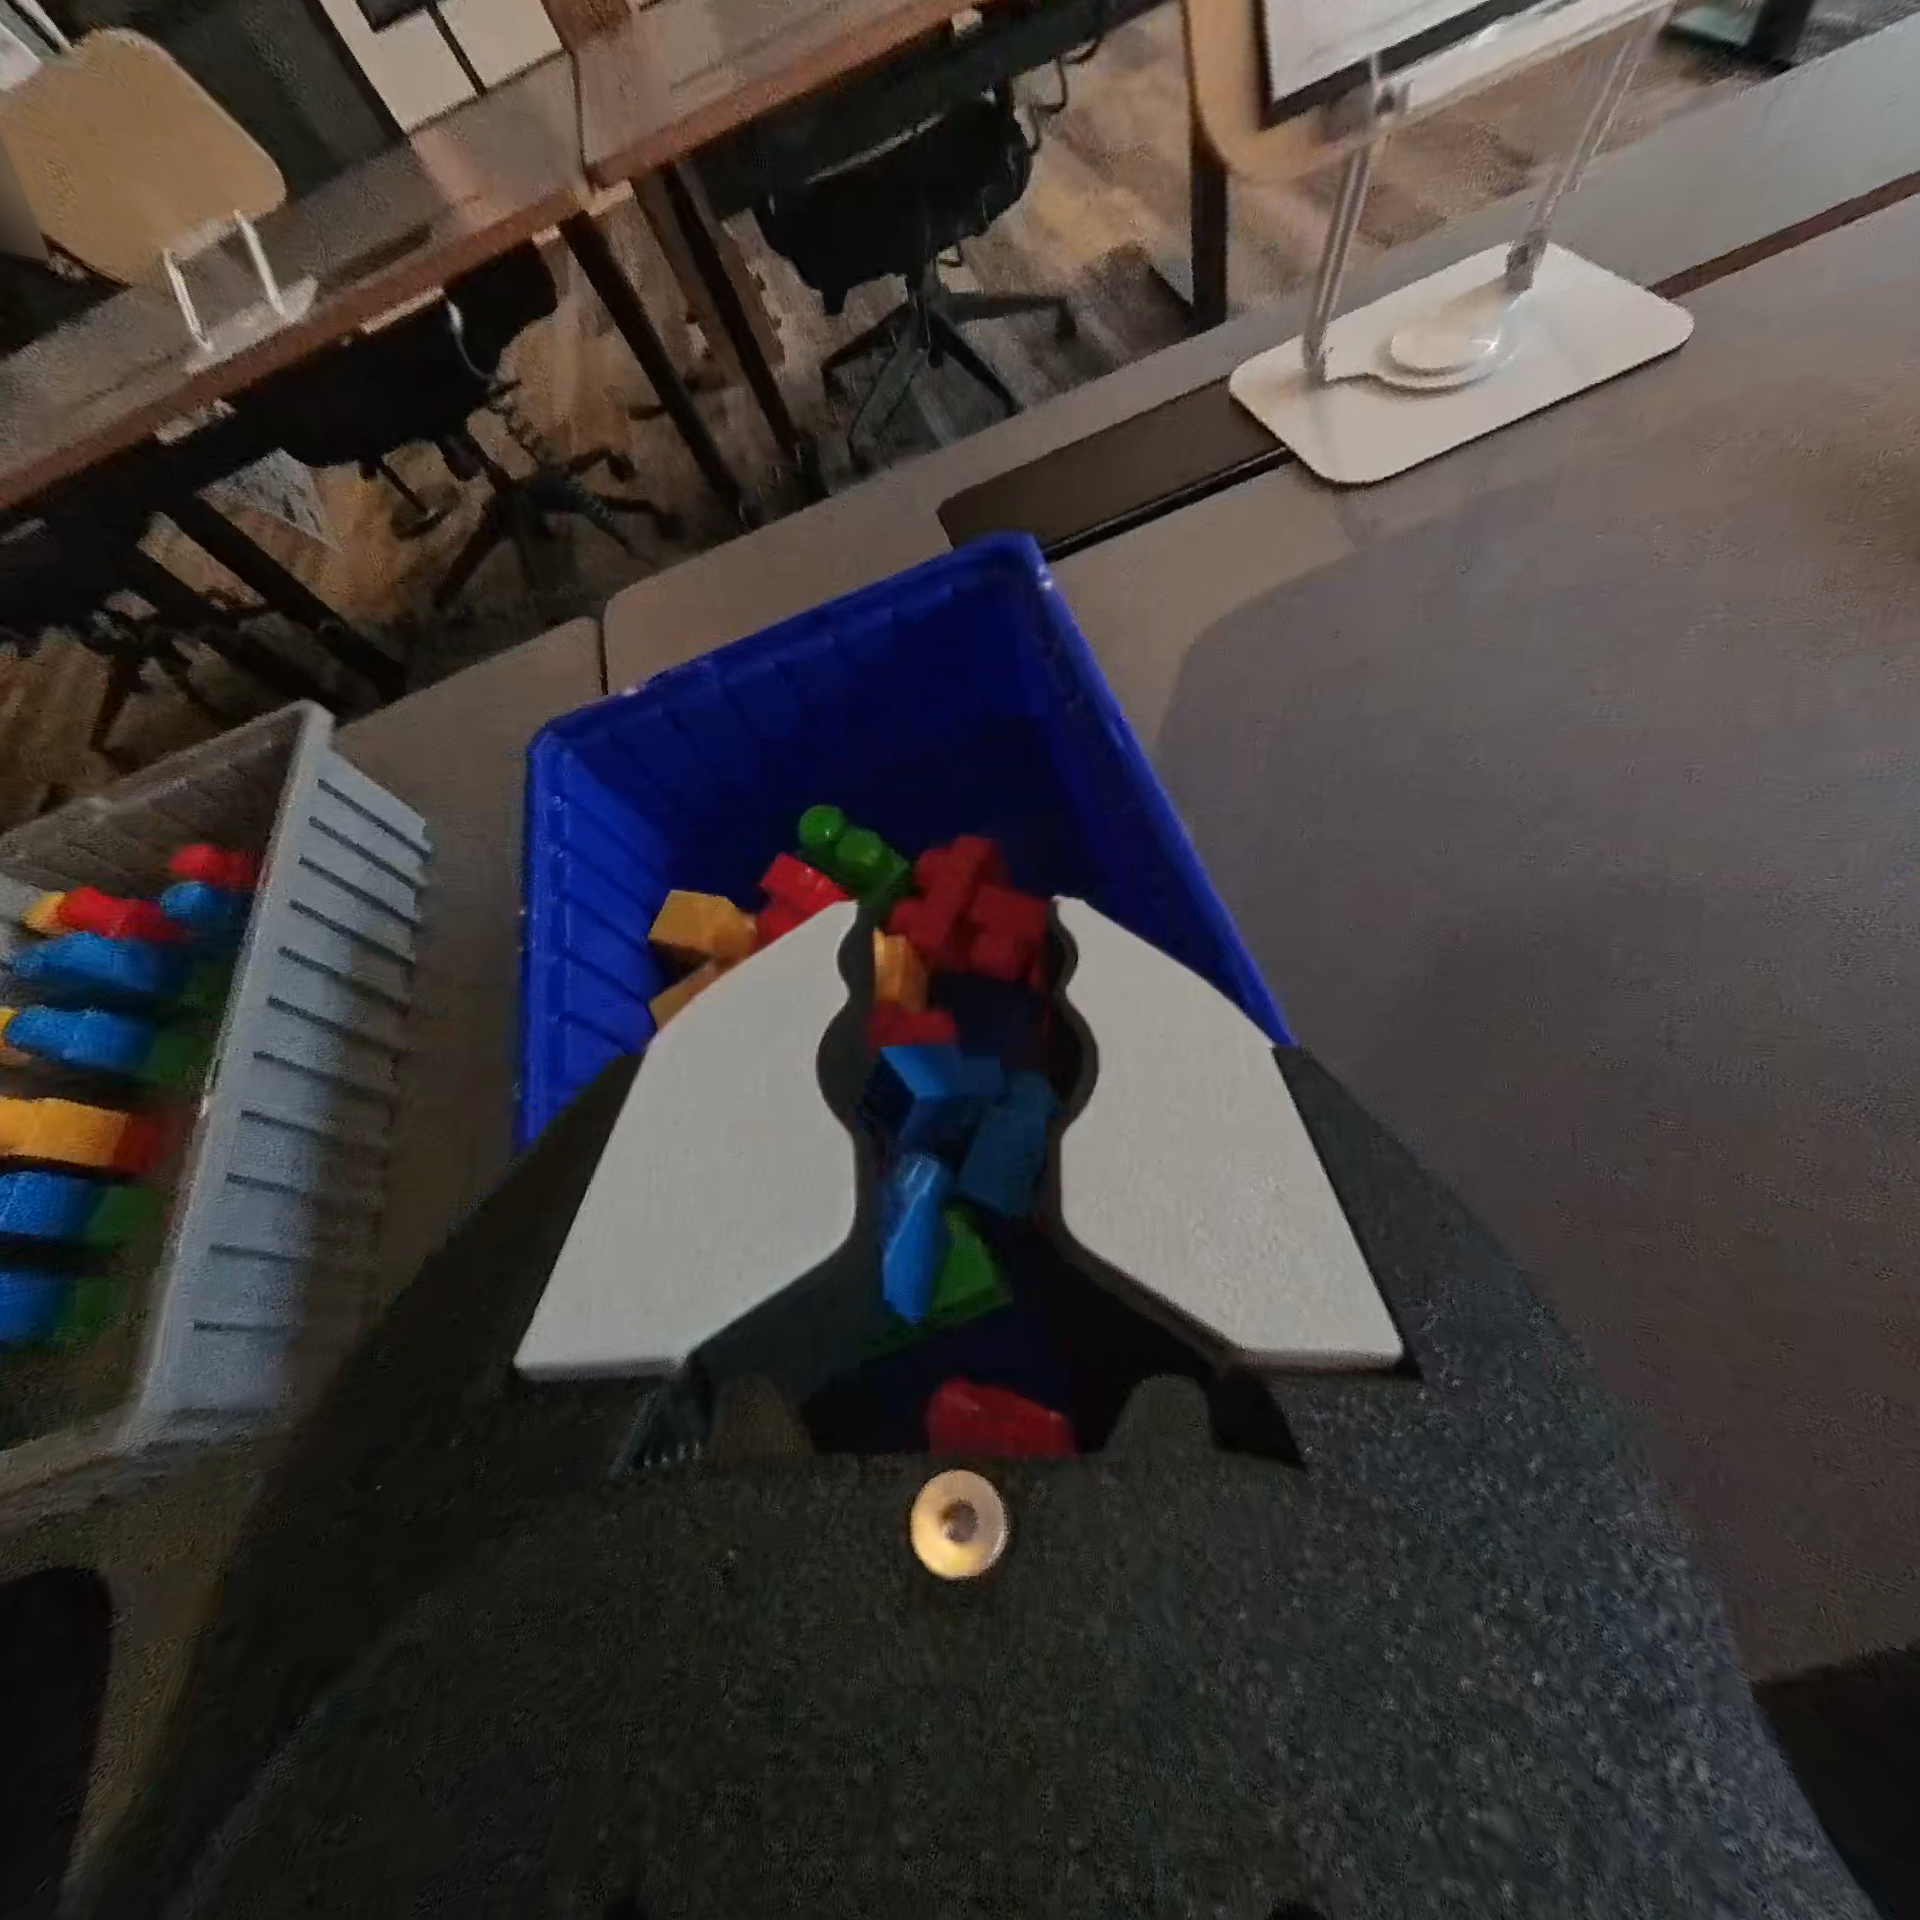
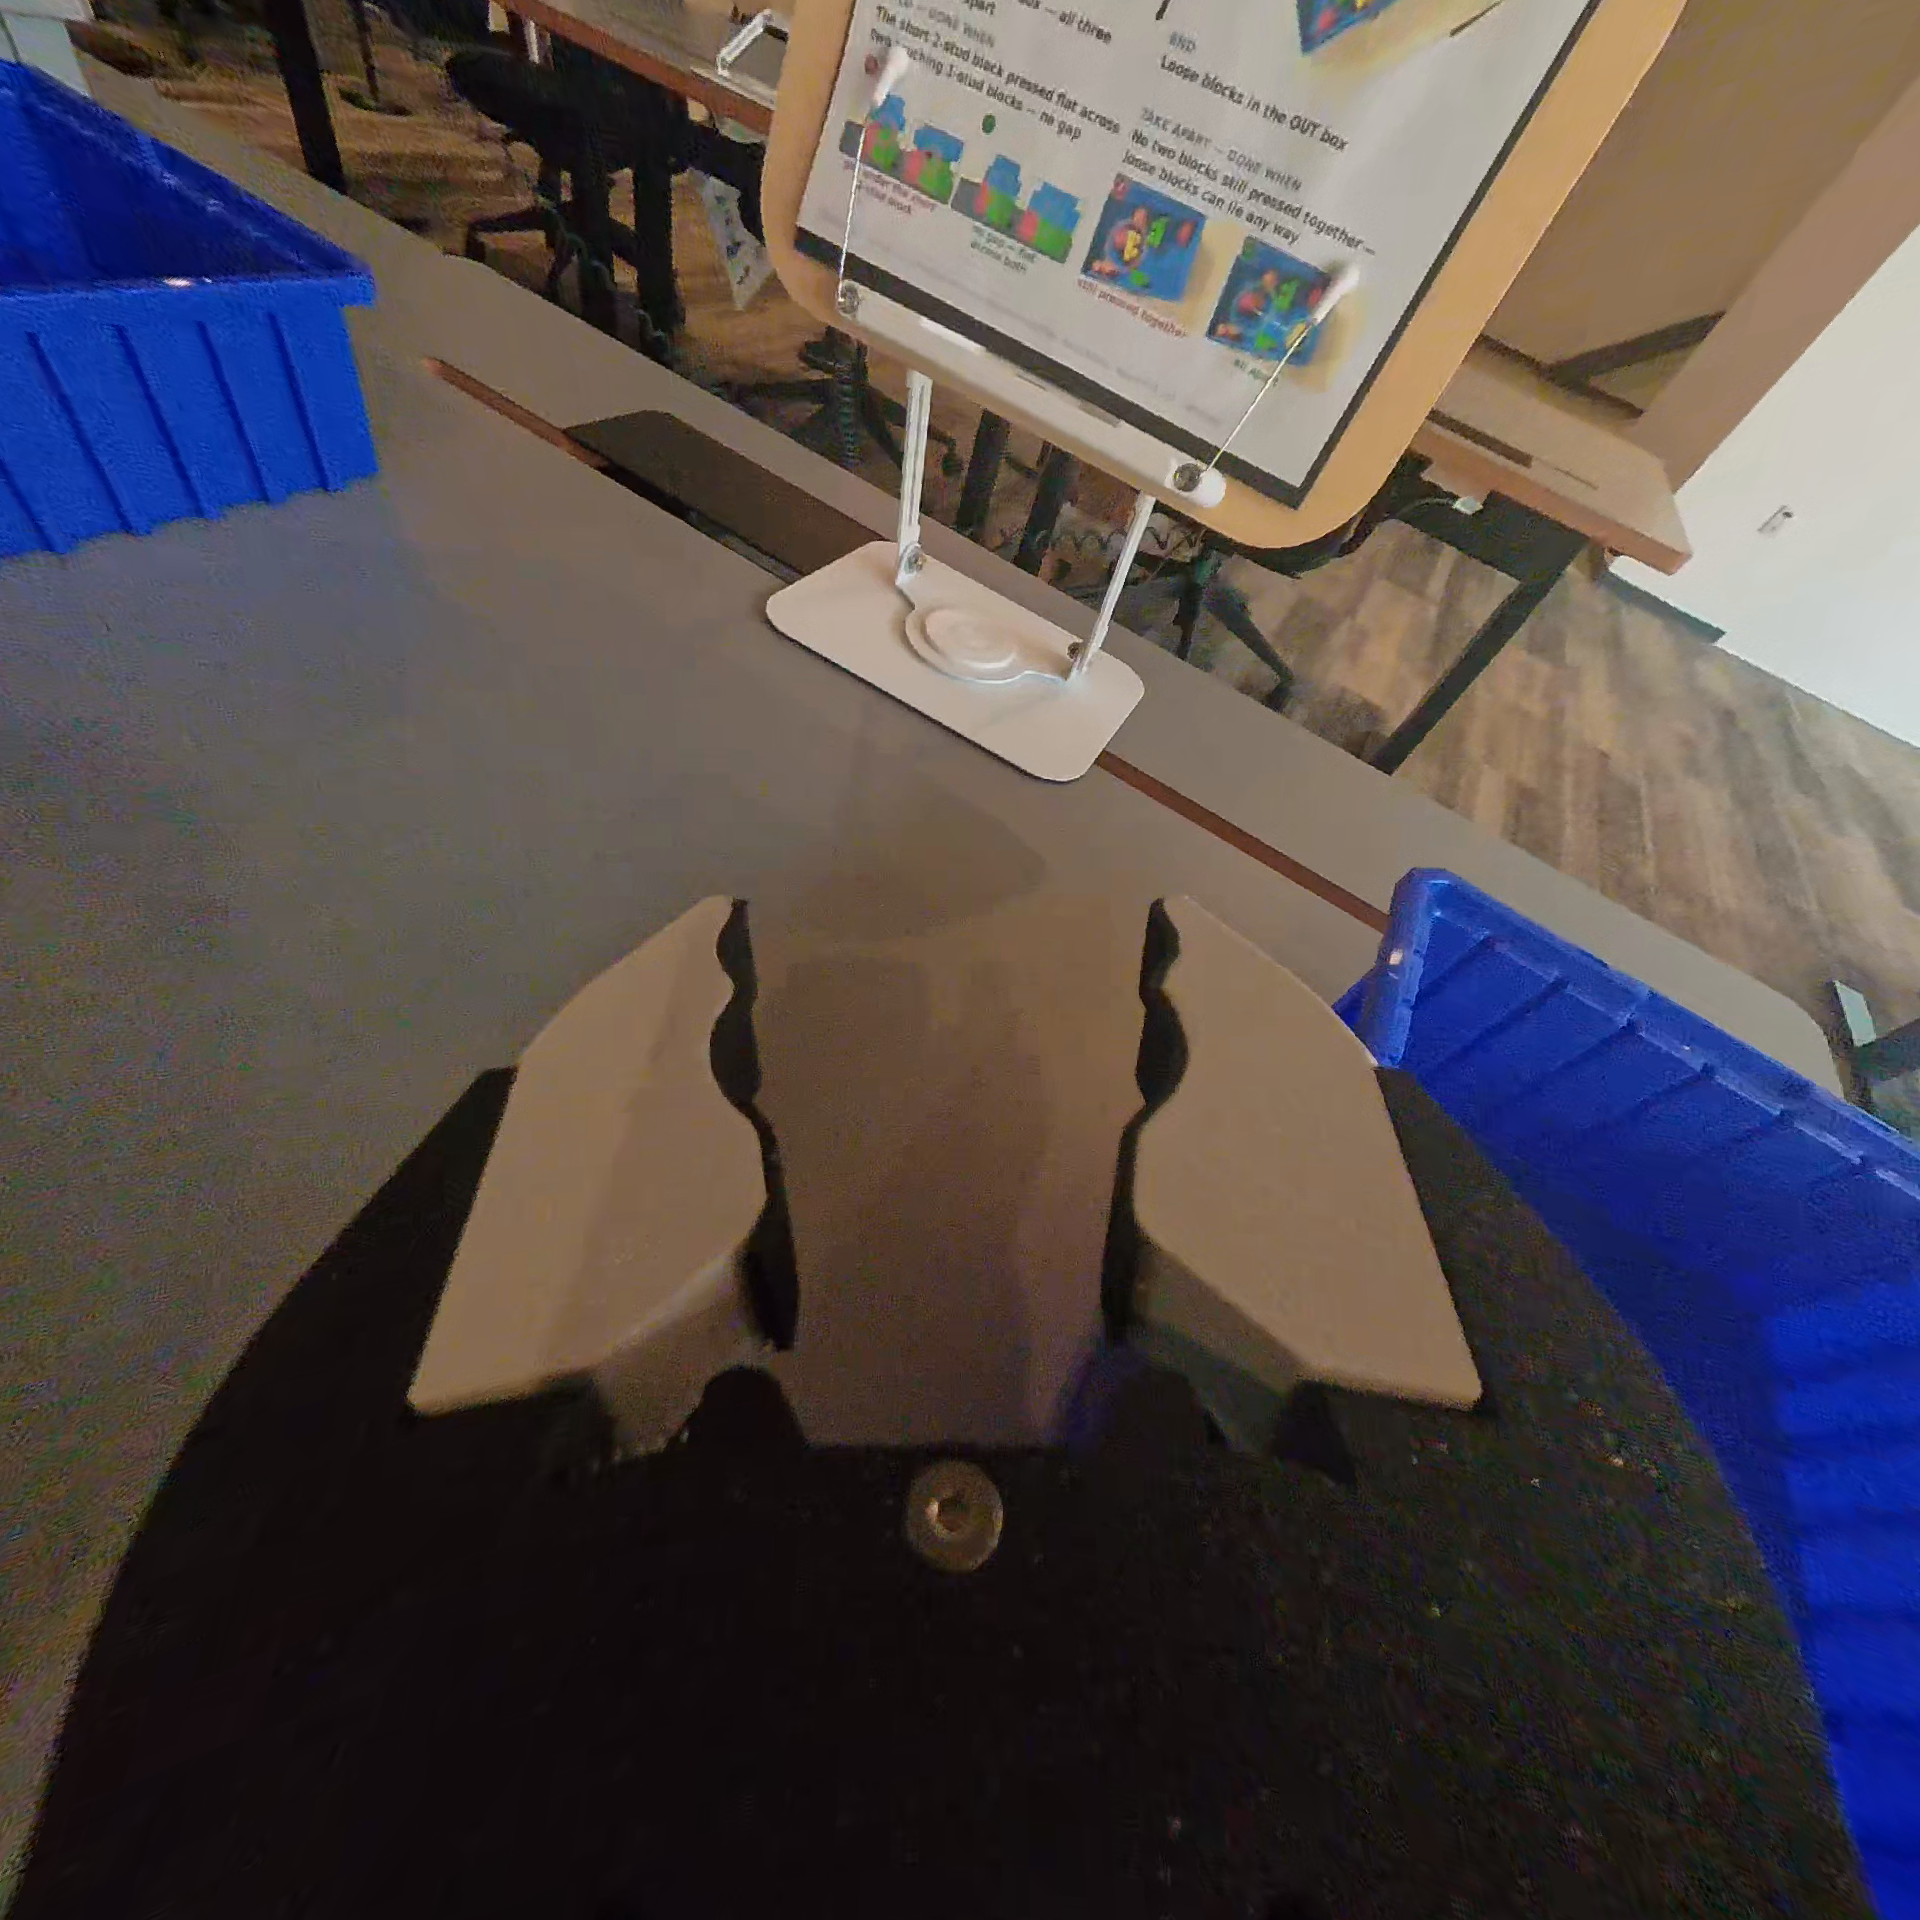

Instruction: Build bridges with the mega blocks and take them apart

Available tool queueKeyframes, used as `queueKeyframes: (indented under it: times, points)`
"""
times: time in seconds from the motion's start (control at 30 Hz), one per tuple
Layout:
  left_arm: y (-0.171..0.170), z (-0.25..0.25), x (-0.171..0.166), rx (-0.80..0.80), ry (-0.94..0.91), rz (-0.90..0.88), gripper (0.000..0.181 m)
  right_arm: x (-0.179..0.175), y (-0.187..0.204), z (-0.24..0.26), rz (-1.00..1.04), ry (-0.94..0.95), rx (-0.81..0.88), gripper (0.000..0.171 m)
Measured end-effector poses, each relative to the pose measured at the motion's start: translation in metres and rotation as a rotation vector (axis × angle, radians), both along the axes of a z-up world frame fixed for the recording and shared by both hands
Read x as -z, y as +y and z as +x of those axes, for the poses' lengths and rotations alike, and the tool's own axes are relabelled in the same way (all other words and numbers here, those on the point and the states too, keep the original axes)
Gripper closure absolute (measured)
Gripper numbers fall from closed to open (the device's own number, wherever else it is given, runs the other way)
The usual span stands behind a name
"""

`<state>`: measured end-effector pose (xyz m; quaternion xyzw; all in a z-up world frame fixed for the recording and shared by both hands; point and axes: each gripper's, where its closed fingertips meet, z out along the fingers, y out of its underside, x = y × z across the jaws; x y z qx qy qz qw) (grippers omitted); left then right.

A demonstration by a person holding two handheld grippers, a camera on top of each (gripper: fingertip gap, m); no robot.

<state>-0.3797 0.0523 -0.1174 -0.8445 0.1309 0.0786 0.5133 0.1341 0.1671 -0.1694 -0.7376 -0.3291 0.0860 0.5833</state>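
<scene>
Left wrist view, far left: grey bin (image 1: 312, 1039) on the table (image 1: 1558, 935), stocked with assembled blocks (image 1: 94, 1049) in blue, red, yellow and green (blurred, joints not readable). Just right of it, apart by a strip of table: blue bin (image 1: 790, 707), holding loose blocks (image 1: 956, 1039) in a jumble; green (image 1: 852, 847) and red (image 1: 966, 904) toward the far wall, yellow (image 1: 701, 930) at the left wall, blue (image 1: 966, 1132) nearer the camera. Left gripper (image 1: 956, 914) poised over this bin, jaws parted to a moderate gap, nothing between them; whether the tips touch any block cannot be told. Farther right, at the table's far edge: white stand base (image 1: 1455, 364) with clear legs. Background: desks and black chairs, out of focus. Right wrist view, upper left: blue bin (image 2: 177, 405) seen from outside, contents hidden by its wall. Centre: bare grey table (image 2: 416, 779), with right gripper (image 2: 945, 914) above it, jaws spread wide and empty, no block near them. Beyond the tips: white stand base (image 2: 956, 665) carrying a tan-framed instruction sheet (image 2: 1143, 208) tilted toward the camera (printed text and small block pictures). Far right: second blue bin (image 2: 1662, 1143), rim just beside the right finger (image 2: 1299, 1143) as framed; interior not visible from this angle.
</scene>
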Motion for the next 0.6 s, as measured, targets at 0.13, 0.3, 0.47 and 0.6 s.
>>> queueKeyframes:
  times: [0.13,0.3,0.47,0.6]
  points:
    - [-0.008,-0.041,0.028,-0.068,0.078,-0.174,0.151,0.000,-0.002,0.003,-0.005,0.007,-0.005,0.100]
    - [-0.015,-0.070,0.064,-0.130,0.096,-0.396,0.141,0.011,-0.001,0.002,-0.043,-0.025,-0.010,0.099]
    - [-0.006,-0.085,0.091,-0.152,-0.003,-0.533,0.128,0.014,0.001,0.002,-0.045,-0.044,-0.005,0.100]
    - [0.006,-0.099,0.112,-0.186,-0.055,-0.635,0.123,0.013,0.000,0.001,-0.038,-0.050,-0.009,0.100]
